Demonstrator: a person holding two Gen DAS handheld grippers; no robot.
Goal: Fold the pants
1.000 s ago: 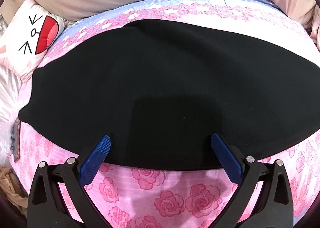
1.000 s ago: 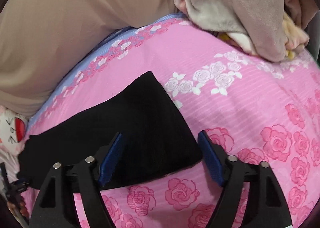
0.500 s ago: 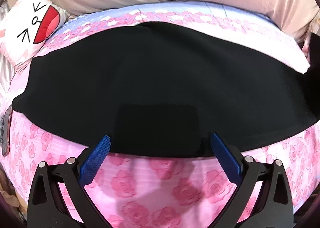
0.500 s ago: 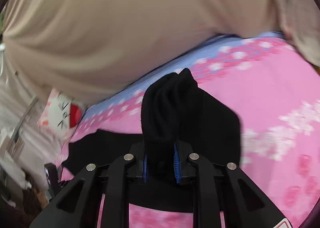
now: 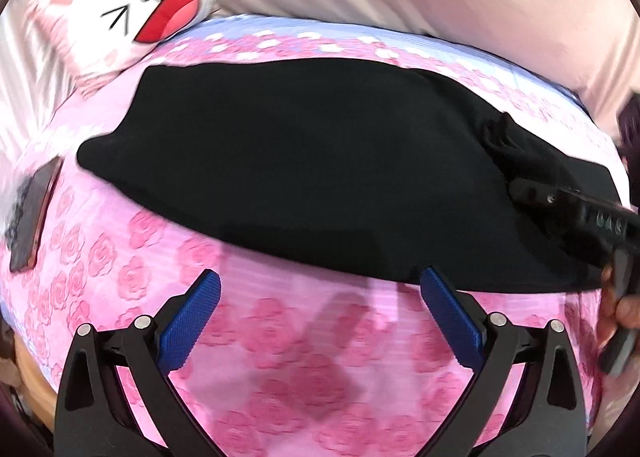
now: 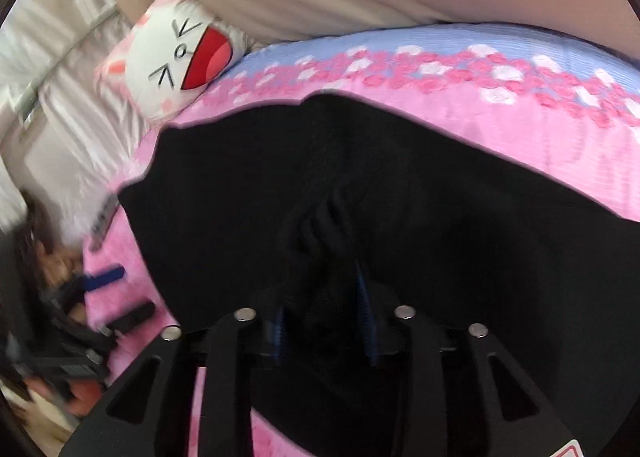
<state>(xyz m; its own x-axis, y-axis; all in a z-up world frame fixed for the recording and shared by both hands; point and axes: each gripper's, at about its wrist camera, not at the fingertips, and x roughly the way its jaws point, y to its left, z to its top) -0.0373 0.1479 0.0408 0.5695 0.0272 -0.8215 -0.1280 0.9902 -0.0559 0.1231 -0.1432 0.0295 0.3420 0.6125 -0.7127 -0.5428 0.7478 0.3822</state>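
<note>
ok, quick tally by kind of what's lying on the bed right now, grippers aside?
Black pants: 1
Cartoon-face pillow: 1
Phone, at the bed's left edge: 1
Total: 3, all on the pink rose bedsheet

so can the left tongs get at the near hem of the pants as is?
Probably yes: left tongs stand open just short of the black pants, with only bare pink bedspread between; the right tongs are off to the side.

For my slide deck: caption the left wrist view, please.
Open left hand-held gripper hovers over the pink sheet beside black pants; the right hand-held gripper meets their bunched end.
</note>
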